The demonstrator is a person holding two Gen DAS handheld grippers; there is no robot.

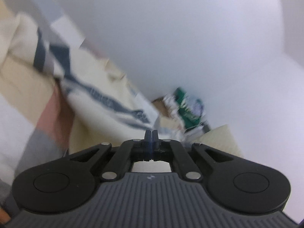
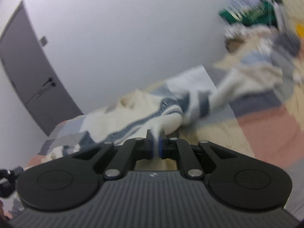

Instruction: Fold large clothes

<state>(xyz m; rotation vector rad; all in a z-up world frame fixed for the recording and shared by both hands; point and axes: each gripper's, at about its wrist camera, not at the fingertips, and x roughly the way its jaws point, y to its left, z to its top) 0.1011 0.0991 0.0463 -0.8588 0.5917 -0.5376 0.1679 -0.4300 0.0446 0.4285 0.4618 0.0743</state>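
A cream garment with navy stripes (image 1: 106, 102) runs, blurred, from the upper left down to the tips of my left gripper (image 1: 151, 133). The left jaws are pressed together, and the cloth's edge seems pinched between them. In the right wrist view the same striped garment (image 2: 133, 121) lies bunched across the bed, and a fold of it rises into my right gripper (image 2: 156, 144). That gripper is shut on the fold, with white cloth showing between its blue pads (image 2: 151, 146). Both views are smeared by motion.
The bed has a patchwork cover (image 2: 266, 125) in beige, pink and grey. A pile of other clothes with a green item (image 2: 252, 13) lies at its far end, also seen as a green item (image 1: 187, 104). A white wall (image 1: 171, 38) stands behind, with a grey door (image 2: 32, 76) at left.
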